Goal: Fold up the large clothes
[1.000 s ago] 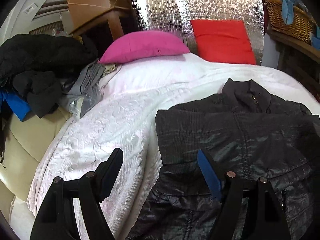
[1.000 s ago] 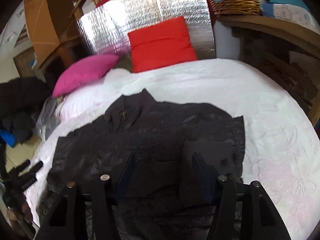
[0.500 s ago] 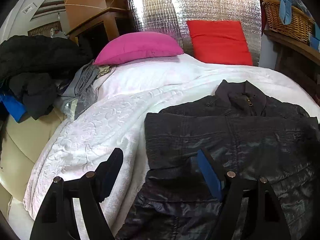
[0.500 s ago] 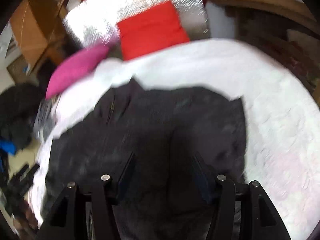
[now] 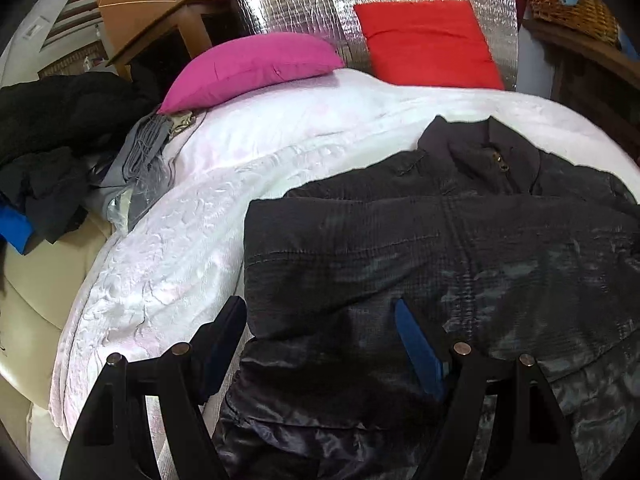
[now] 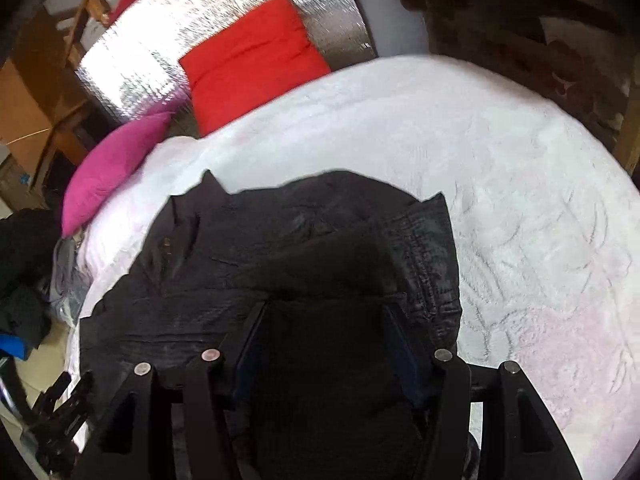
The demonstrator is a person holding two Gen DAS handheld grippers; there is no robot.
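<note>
**Both grippers over the near hem of the jacket, nothing gripped yet**

Left wrist view. Black jacket [image 5: 420, 248] lies front-up on the white bedspread [image 5: 168, 264], collar with a small brass zip pull toward the pillows, both sleeves already laid across the chest so the body reads as a rough rectangle. Shell fabric is thin, glossy, finely quilted; it creases sharply and catches light at the hem. Left gripper [image 5: 320, 344] hangs above the jacket's near left corner, jaws spread wide, one finger over the bedspread, the blue-padded one over the cloth. Nothing between them. Judgement: straddling the edge like this sets up a pinch of the hem corner. Pink pillow [image 5: 248, 68] and red pillow [image 5: 428, 44] sit against a silver foil panel; a heap of dark clothes [image 5: 48, 136] lies off the bed's left side.

Right wrist view. Slightly blurred. Right gripper [image 6: 324, 344] is over the near right part of the jacket [image 6: 280, 248], jaws about half apart; dark cloth fills the gap behind them, and I cannot tell whether the pads touch it. The folded-in sleeve's ribbed cuff lies beside the right finger. Bedspread [image 6: 500, 200] is embossed, plush.
</note>
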